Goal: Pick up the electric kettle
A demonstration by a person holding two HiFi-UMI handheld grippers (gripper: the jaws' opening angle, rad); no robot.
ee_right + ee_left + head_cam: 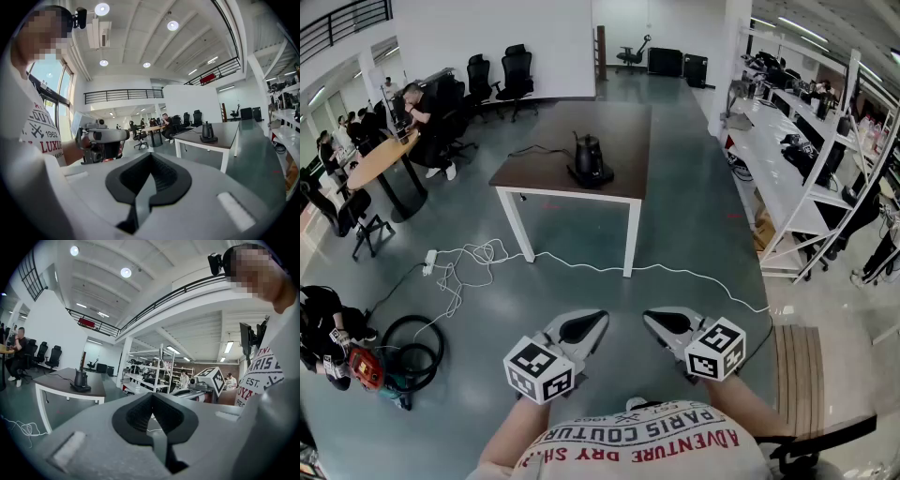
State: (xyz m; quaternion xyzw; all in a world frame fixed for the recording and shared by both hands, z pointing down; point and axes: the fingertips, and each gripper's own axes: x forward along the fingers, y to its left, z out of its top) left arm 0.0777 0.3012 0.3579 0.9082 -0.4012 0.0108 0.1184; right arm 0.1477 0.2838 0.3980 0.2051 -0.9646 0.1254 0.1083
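On the dark-topped, white-legged bench [614, 127] well ahead of you, the black electric kettle [589, 156] stands upright on its round base near the front edge, with a thin black cord [534, 150] trailing off to its left. Between you and it a white cable [487, 251] snakes across the grey floor. You could catch a foot on it walking in, and a hasty lift might drag the base along by its cord. Your left gripper [592, 323] and right gripper [658, 322] hover at your waist, jaws fully closed, empty and touching nothing, so open one before you reach.
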